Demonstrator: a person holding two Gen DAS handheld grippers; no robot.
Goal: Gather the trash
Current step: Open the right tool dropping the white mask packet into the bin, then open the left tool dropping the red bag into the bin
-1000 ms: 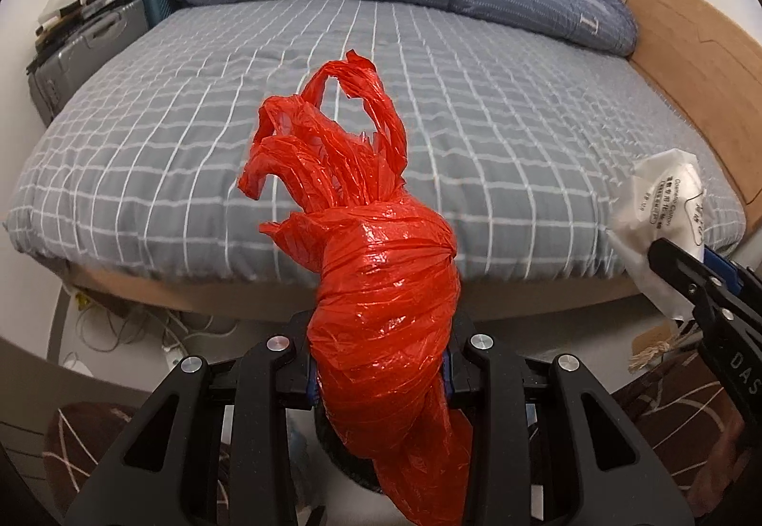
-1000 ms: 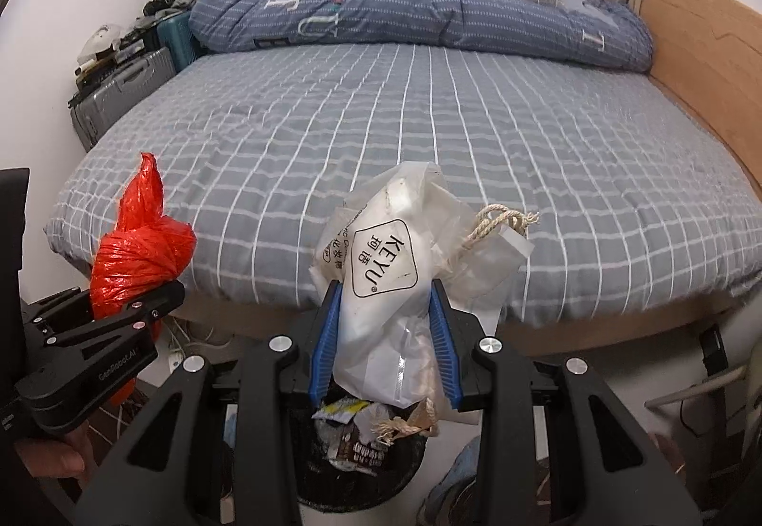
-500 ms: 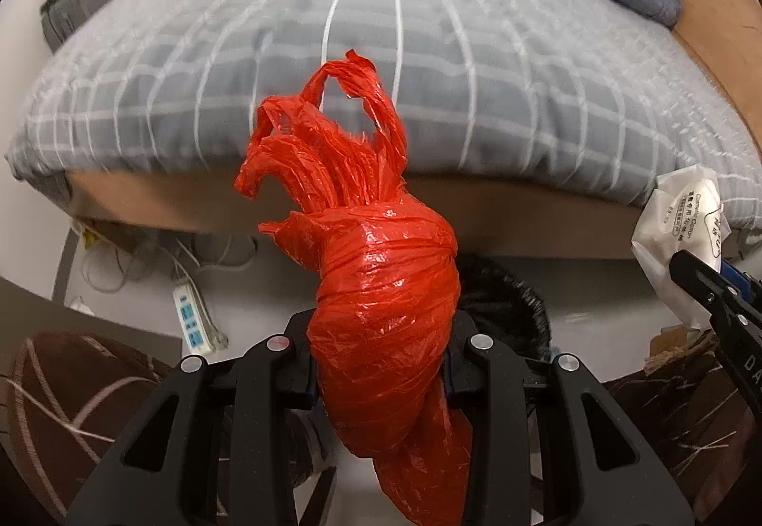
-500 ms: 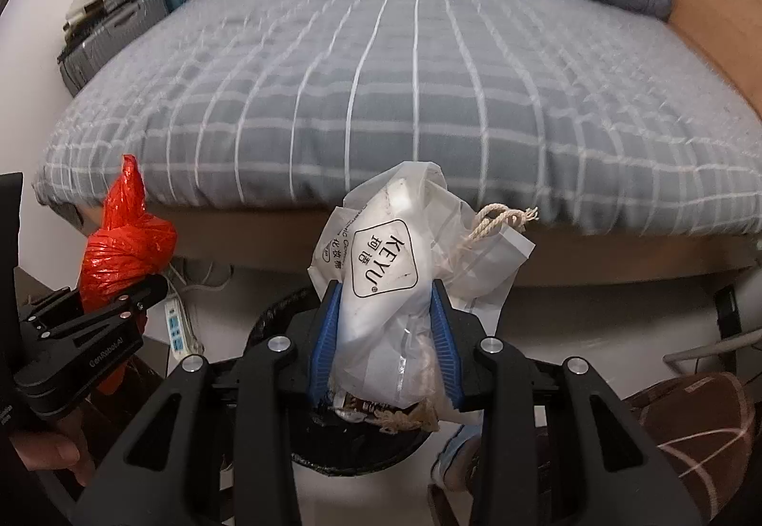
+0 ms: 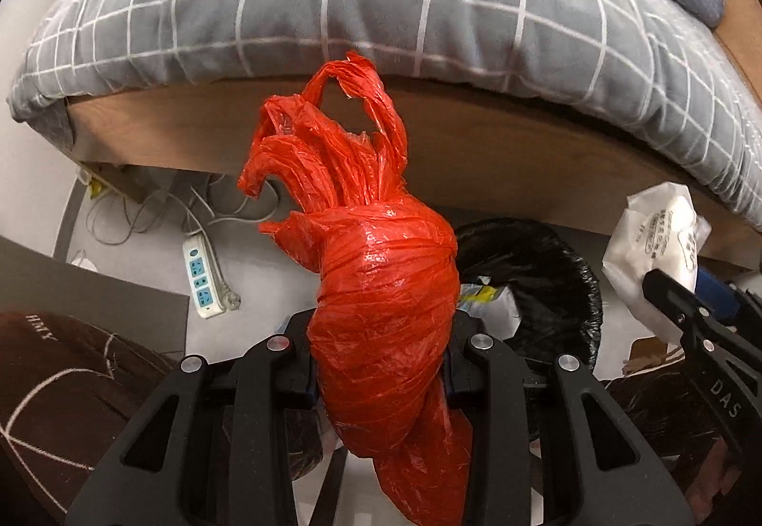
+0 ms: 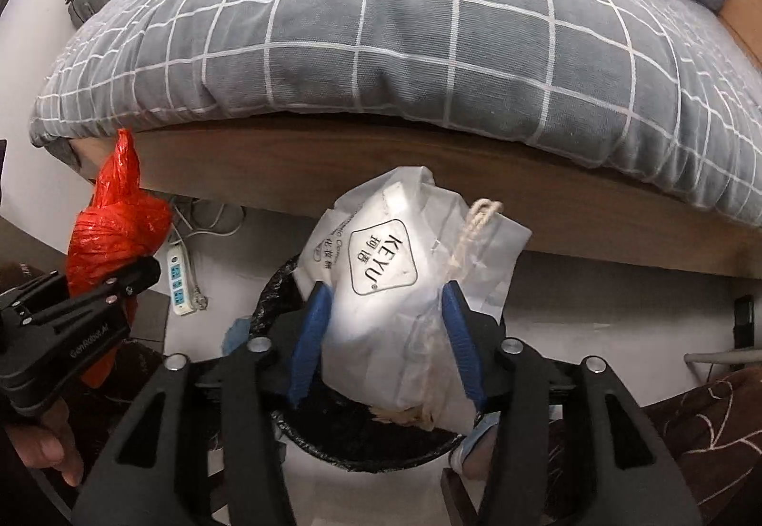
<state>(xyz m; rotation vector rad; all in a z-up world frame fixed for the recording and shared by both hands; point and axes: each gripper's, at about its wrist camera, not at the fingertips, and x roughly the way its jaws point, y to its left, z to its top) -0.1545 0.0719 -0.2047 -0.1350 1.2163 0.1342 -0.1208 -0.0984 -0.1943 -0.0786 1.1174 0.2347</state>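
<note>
A twisted red plastic bag (image 5: 381, 312) sticks up from my left gripper (image 5: 381, 328), which is shut on it; the same red plastic bag (image 6: 119, 231) and the left gripper (image 6: 138, 276) show at the left of the right wrist view. A crumpled white bag (image 6: 405, 240) marked KEYU, with a rope handle, sits between the blue pads (image 6: 309, 326) of my right gripper (image 6: 385, 292). Its jaws are opening, and the pads still touch the bag's sides. Both grippers hang over a black-lined trash bin (image 5: 547, 250), whose rim (image 6: 271, 302) shows under the white bag (image 5: 657, 240).
The bed's wooden side board (image 6: 428, 164) and grey checked cover (image 6: 381, 26) rise just behind the bin. A white power strip (image 5: 202, 283) with cables lies on the floor to the left. Brown fabric with white lines (image 5: 71, 383) lies at both lower corners. A hand (image 6: 47, 445) holds the left gripper.
Both grippers have sunk from bed height to below the mattress edge and tilted down, so the bin now lies under them. The right gripper's pads have spread slightly; both bags stay in place.
</note>
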